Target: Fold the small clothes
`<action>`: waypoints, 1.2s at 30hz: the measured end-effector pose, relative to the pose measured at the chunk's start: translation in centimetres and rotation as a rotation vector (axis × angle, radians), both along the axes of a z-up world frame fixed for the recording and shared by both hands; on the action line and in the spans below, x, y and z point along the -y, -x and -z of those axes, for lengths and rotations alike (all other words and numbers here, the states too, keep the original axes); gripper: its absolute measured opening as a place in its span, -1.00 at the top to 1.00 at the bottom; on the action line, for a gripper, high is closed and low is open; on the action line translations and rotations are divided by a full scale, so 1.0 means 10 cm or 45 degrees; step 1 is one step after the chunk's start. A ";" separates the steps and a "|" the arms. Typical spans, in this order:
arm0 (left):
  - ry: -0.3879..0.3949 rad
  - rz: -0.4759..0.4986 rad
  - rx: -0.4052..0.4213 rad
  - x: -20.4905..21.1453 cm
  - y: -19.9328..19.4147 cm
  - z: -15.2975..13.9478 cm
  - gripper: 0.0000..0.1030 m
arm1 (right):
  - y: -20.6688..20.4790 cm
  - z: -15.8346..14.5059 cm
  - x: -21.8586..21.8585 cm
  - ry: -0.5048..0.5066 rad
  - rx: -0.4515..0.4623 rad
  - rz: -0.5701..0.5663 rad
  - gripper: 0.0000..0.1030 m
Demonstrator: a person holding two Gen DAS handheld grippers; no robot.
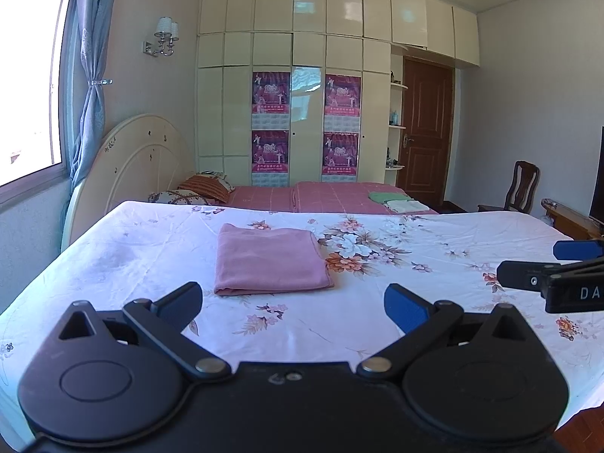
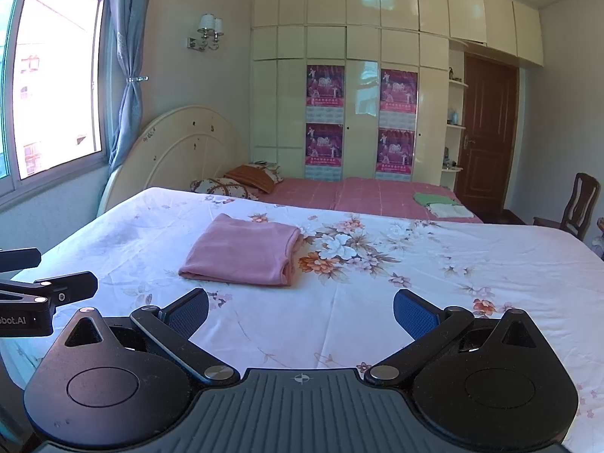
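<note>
Near the middle of both views, the pink garment [image 1: 270, 260] lies on the floral bedsheet [image 1: 434, 249] as a flat, squared bundle, which reads as a fold already made and set down to rest. Your left gripper [image 1: 292, 307] fills the bottom of its frame with its blue pads spread wide and nothing between them; your right gripper [image 2: 300, 311] is likewise released and empty, and both sit short of the cloth without touching it. Each tool shows at the other view's edge, well apart, so neither crowds the garment. At upper right of the frames, a green and white folded stack [image 2: 439, 204] sits on the red bedspread [image 2: 339, 190] beyond, with pillows [image 2: 234, 185] toward the headboard. Nothing lies between your tongs and the pink piece.
</note>
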State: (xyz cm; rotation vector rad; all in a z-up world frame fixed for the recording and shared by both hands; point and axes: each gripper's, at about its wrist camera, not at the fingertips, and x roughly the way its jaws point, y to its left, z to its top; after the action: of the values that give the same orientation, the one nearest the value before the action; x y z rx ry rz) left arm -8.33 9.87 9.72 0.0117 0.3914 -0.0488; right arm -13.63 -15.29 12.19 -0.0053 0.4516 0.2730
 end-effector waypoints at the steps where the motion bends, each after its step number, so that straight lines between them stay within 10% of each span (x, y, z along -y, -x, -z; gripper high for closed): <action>1: 0.000 0.000 -0.001 0.00 0.00 0.00 -0.99 | 0.00 0.00 0.00 0.000 0.000 -0.001 -1.00; 36: -0.015 -0.042 0.021 0.02 0.04 -0.03 -0.95 | -0.04 0.00 0.05 -0.006 -0.003 -0.023 -1.00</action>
State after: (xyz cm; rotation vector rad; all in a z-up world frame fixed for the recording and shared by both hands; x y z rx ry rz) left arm -8.70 9.69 10.01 0.0169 0.3750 -0.0137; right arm -13.22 -15.75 12.16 -0.0045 0.4533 0.2918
